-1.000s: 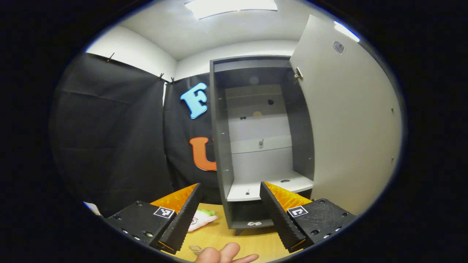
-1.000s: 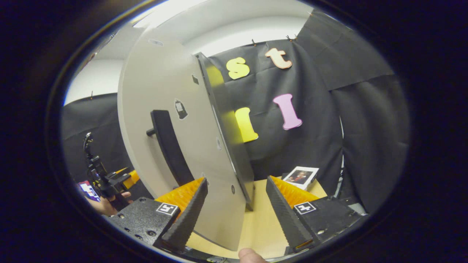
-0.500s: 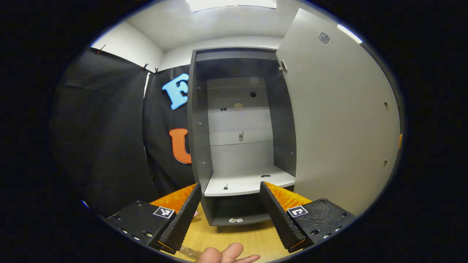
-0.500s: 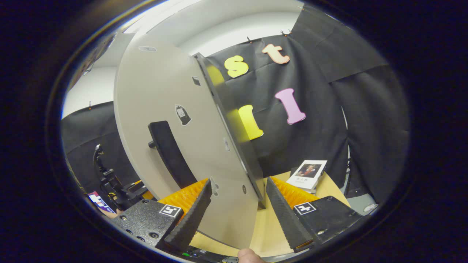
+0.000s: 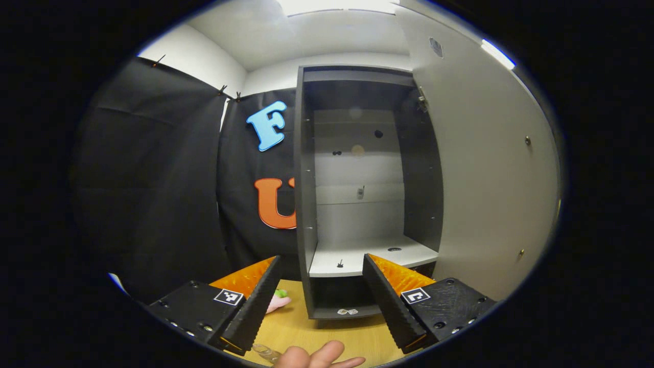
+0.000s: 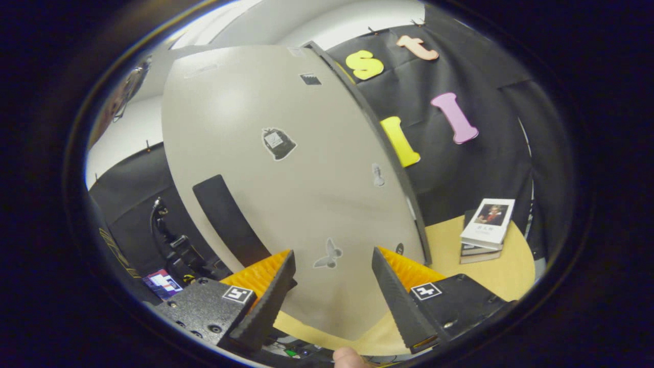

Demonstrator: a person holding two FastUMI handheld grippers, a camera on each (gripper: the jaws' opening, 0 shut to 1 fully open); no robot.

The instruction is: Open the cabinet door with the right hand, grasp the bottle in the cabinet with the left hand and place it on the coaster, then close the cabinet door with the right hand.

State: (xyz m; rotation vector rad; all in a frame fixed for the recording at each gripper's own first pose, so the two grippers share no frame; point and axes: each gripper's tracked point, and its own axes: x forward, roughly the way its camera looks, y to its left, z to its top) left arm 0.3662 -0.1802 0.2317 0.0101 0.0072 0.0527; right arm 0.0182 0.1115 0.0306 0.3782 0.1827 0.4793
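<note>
The grey cabinet [image 5: 306, 204] stands open in the left gripper view, straight ahead of my open left gripper [image 5: 322, 260]. Its white shelf [image 5: 368, 255] carries a small dark peg and a round hole. The door [image 5: 485, 168] hangs open on the right, inner face toward me. A small clear object [image 5: 265, 350] lies on the table just under my left finger; I cannot tell what it is. In the right gripper view the door's outer face [image 6: 286, 153] is very close, with its black handle [image 6: 230, 220] at the left. My right gripper [image 6: 332, 253] is open in front of it, holding nothing.
A pink plush toy [image 5: 278, 302] lies on the wooden table [image 5: 306, 332] left of the cabinet's foot. A stack of books [image 6: 485, 227] sits on the table to the right of the door. A person's fingers [image 5: 319, 355] show at the bottom edge.
In the right gripper view the door's outer face has turned from edge-on to broadly facing me. The left gripper view has swung a little sideways and back; both grippers stay open.
</note>
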